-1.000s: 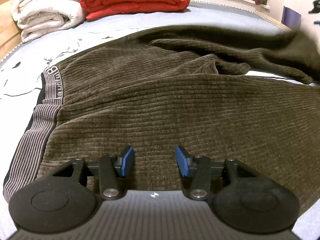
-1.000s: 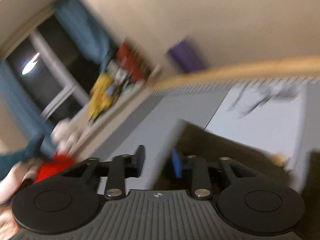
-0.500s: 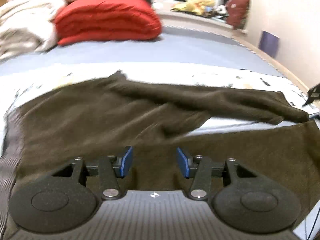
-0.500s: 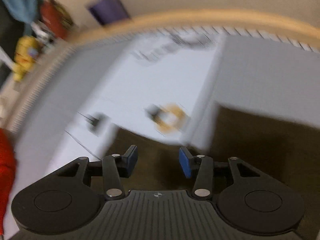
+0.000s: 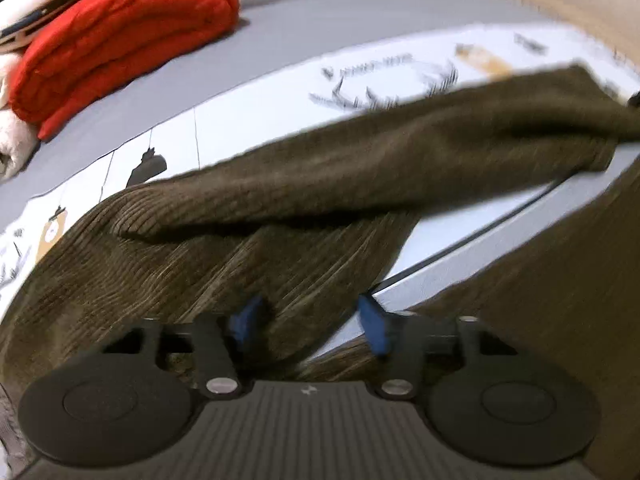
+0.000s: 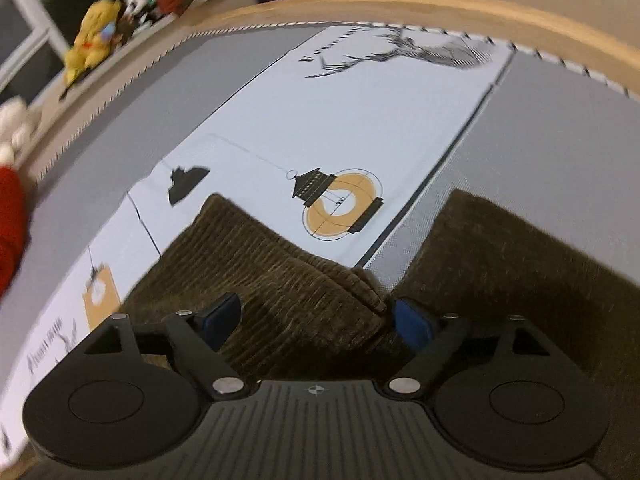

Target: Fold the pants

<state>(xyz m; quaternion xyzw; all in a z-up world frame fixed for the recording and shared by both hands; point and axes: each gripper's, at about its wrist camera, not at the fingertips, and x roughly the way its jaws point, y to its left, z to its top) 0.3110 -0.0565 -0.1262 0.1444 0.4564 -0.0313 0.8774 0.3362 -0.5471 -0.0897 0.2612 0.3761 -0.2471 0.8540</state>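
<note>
Dark olive-brown ribbed pants [image 5: 280, 208] lie spread on the bed, the two legs splayed apart. My left gripper [image 5: 310, 322] is open, low over the crotch where the legs part. In the right wrist view the two leg ends show: the left one [image 6: 264, 264] and the right one [image 6: 508, 264], with bedsheet between them. My right gripper [image 6: 316, 320] is open, its fingers either side of the left leg's cuff, holding nothing.
A folded red quilt [image 5: 120, 36] and white blankets [image 5: 10, 136] lie at the far left of the bed. The sheet [image 6: 360, 120] is pale blue and grey with lantern prints. A wooden bed rail [image 6: 400, 4] runs along the far edge, with toys [image 6: 92, 44] beyond.
Both grippers have swung over the pants. The left one moved from the waistband area toward the crotch. The right one came down from facing the wall to the leg cuffs. Both stayed open.
</note>
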